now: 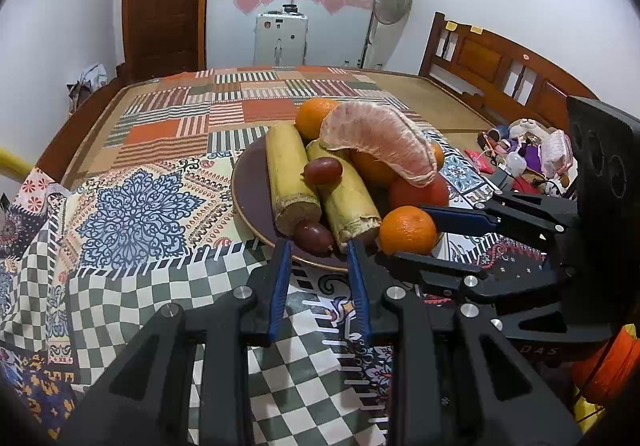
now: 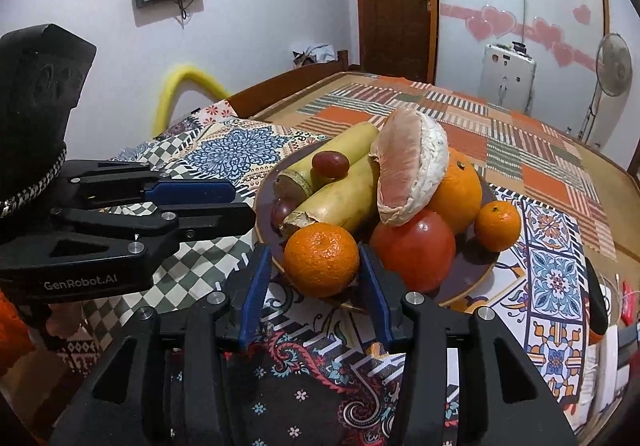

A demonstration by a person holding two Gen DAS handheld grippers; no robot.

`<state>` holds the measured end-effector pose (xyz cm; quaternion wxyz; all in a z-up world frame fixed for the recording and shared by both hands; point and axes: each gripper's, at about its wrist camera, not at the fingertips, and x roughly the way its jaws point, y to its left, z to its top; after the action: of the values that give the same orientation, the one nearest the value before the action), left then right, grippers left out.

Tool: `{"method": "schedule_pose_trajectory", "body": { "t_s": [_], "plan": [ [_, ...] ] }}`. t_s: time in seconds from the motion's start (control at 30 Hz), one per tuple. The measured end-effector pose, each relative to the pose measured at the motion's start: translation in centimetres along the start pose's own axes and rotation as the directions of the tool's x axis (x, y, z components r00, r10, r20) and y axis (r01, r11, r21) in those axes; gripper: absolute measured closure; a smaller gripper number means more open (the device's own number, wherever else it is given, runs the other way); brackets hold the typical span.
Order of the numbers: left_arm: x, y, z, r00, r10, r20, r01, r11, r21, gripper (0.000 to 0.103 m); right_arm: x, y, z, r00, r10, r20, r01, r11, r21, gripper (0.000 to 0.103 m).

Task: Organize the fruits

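Fruits piled on plate point(image 2: 468, 286) on the patterned bed cover, likely gathered there to tidy them. Right gripper point(image 2: 316, 266) jaws narrow, flanking the mandarin point(image 2: 321, 260) at the near rim, not visibly pressing. Left gripper point(image 1: 320, 258) jaws narrow, empty, by the date point(image 1: 314, 238). Cane pieces point(image 1: 290, 178) lie side by side, long axes running near-to-far.
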<state>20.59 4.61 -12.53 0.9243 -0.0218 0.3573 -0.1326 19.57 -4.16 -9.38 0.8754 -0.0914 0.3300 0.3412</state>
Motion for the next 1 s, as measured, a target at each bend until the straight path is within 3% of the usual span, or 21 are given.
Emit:
{"method": "schedule_pose_trajectory", "body": {
  "t_s": [0.23, 0.43, 0.6, 0.73, 0.87, 1.0],
  "plan": [
    [-3.3, -1.0, 0.3, 0.998, 0.012, 0.057, -0.012, 1.000, -0.006, 0.074, -4.3, 0.0, 0.1, 0.995, -0.048, 0.085, 0.046, 0.998, 0.031, 0.061],
    [-8.7, -3.0, 0.8, 0.984, 0.045, 0.173, -0.046, 0.999, 0.001, 0.074, -11.1, 0.8, 1.1, 0.965, -0.126, 0.229, 0.115, 0.992, 0.058, 0.061],
    [-14.6, -5.3, 0.6, 0.947, 0.090, 0.308, -0.096, 0.995, 0.005, 0.074, -17.3, 2.6, 1.3, 0.912, -0.189, 0.365, 0.166, 0.982, 0.093, 0.058],
    [-19.0, -7.2, 0.0, 0.905, 0.130, 0.404, -0.144, 0.990, 0.004, 0.074, -20.7, 4.3, 1.1, 0.871, -0.218, 0.440, 0.185, 0.976, 0.119, 0.056],
    [-22.5, -8.8, -0.6, 0.869, 0.143, 0.473, -0.162, 0.987, 0.000, 0.056, -23.2, 6.0, 0.7, 0.839, -0.230, 0.493, 0.188, 0.973, 0.134, 0.051],
    [-25.4, -10.0, -1.3, 0.834, 0.155, 0.529, -0.180, 0.984, -0.004, 0.045, -24.6, 7.2, 0.4, 0.811, -0.245, 0.532, 0.199, 0.969, 0.145, 0.041]
  ]
}}
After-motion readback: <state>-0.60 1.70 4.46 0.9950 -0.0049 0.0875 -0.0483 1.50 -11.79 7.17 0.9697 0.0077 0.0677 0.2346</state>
